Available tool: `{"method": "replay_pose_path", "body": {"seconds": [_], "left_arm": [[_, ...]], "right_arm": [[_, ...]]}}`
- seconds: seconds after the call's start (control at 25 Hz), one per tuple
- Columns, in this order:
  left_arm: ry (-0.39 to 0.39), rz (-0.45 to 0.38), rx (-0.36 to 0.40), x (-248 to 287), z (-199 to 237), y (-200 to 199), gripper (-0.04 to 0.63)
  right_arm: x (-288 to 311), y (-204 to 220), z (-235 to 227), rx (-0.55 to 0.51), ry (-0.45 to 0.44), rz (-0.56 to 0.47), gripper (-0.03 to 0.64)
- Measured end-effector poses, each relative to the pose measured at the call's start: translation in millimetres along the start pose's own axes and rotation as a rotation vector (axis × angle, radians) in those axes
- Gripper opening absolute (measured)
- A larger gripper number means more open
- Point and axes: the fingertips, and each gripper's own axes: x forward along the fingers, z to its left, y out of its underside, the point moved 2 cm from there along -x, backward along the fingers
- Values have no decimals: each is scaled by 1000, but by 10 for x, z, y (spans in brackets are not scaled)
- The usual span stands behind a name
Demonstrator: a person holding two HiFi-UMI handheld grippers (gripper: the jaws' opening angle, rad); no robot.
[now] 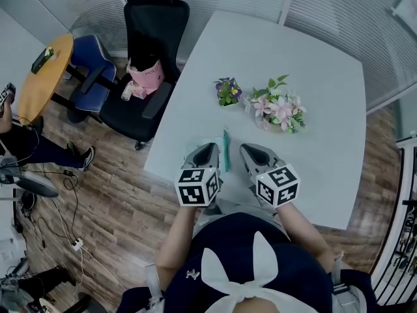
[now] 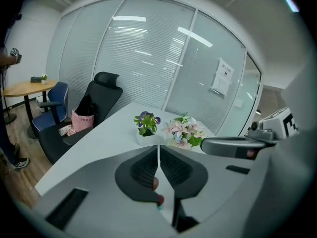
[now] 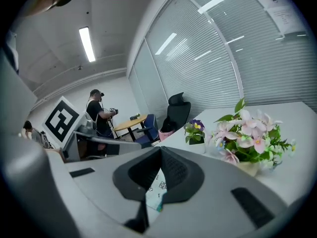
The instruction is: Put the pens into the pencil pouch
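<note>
Both claws are clamped shut right now. The right gripper (image 3: 160, 152) is pinching the pencil pouch (image 3: 156, 185); you can see white printed fabric with a teal edge between its pads. The left gripper (image 2: 159, 150) is closed too, with a teal sliver and something reddish low between its pads. My guess is that's the pouch's other side, but I can't tell what the red bit is.

From the head view, the pouch is a thin teal strip between the 2 grippers, on the near side of the pink flowers (image 1: 280, 109). It's probably held from both sides to keep the mouth up for loading. I can't spot any pens.
</note>
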Motion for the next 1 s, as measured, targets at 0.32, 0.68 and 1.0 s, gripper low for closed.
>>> {"method": "replay_pose_path", "body": {"seconds": [0.32, 0.68, 1.0], "left_arm": [[-41, -62, 20, -284, -91, -56, 23], [-4, -66, 50, -361, -193, -38, 23], [2, -67, 46, -389, -206, -28, 23]], "right_arm": [[-96, -37, 191, -39, -5, 2, 3], [-123, -70, 337, -74, -24, -8, 3], [-111, -70, 396, -93, -32, 1, 3]]}}
